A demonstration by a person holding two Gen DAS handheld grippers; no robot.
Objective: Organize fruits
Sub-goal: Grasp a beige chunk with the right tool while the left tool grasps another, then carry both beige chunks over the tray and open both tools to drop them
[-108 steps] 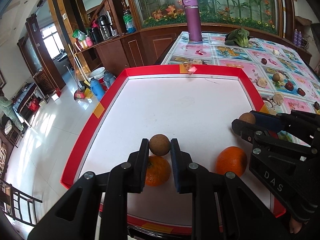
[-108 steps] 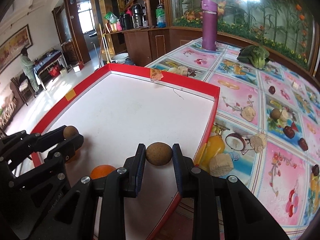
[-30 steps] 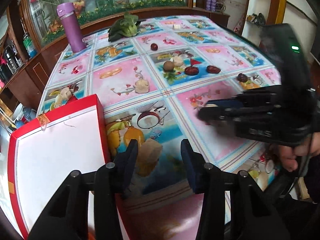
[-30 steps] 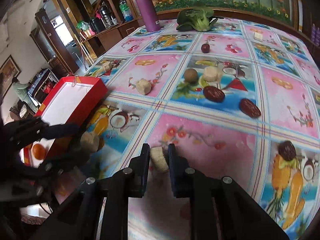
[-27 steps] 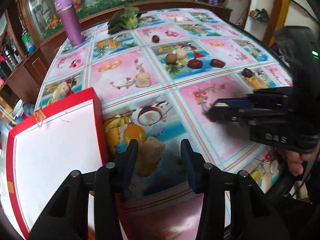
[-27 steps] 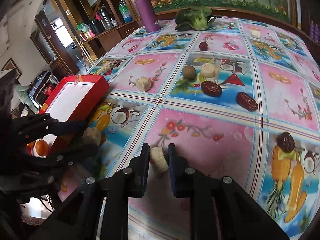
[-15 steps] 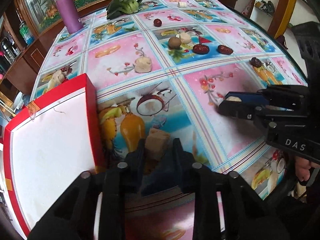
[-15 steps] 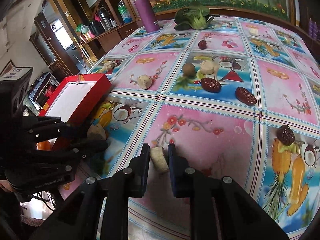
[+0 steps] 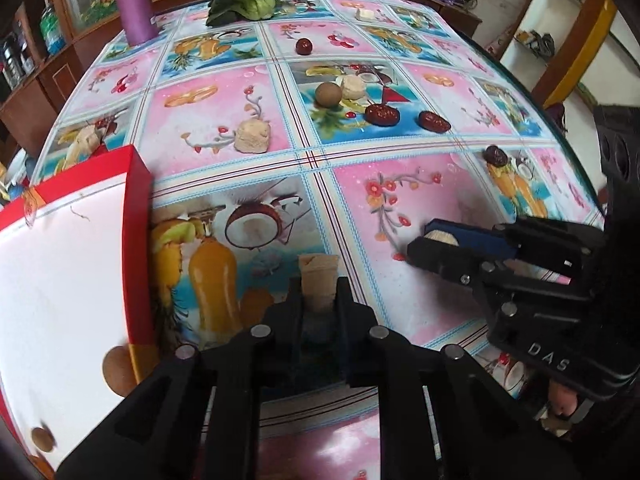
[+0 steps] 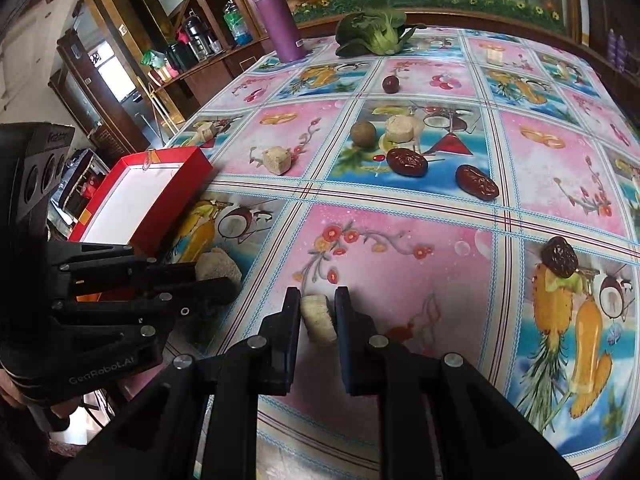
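Left gripper (image 9: 319,294) pinching a tan chunk (image 9: 319,276) beside the red tray (image 9: 138,216); right gripper (image 10: 317,312) clamping a pale slice (image 10: 318,318). Probably light, crumbly; best held gently across flat sides.

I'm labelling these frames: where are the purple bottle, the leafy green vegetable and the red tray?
purple bottle (image 10: 275,20): right wrist view, mid-body.
leafy green vegetable (image 10: 374,32): right wrist view, centre of leaves.
red tray (image 10: 172,196): right wrist view, near side wall.
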